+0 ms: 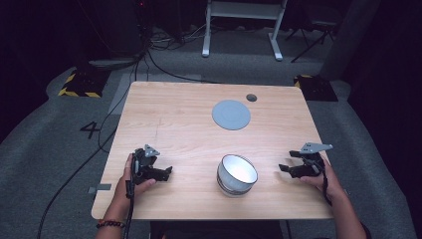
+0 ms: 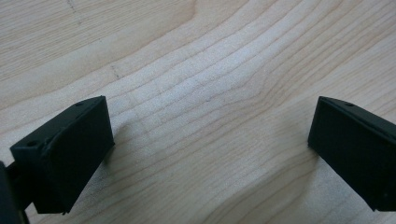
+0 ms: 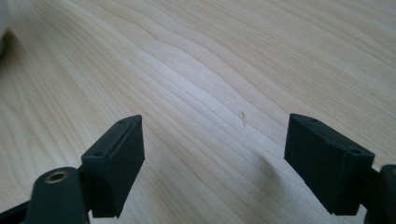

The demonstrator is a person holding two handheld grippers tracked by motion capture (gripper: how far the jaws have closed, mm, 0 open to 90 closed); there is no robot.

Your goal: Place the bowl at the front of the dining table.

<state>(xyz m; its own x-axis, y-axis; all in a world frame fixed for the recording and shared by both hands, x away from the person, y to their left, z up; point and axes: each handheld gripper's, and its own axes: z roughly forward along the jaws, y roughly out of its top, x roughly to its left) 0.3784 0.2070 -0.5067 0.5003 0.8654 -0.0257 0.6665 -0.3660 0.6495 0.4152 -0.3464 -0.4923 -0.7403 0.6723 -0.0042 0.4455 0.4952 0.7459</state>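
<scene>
1. A single figure "4" (image 1: 90, 129) is marked in dark strokes on the grey floor (image 1: 45, 149), off the table's (image 1: 164, 109) left edge, at about nine o'clock from the table's middle.
2. Yellow-and-black hazard stripes run along the edge of a dark floor plate (image 1: 79, 84) at about ten o'clock; they are a warning marking and carry no words.
3. A second dark plate (image 1: 314, 85) with a bit of yellow striping sits at about two o'clock, also with no lettering I can read.
</scene>
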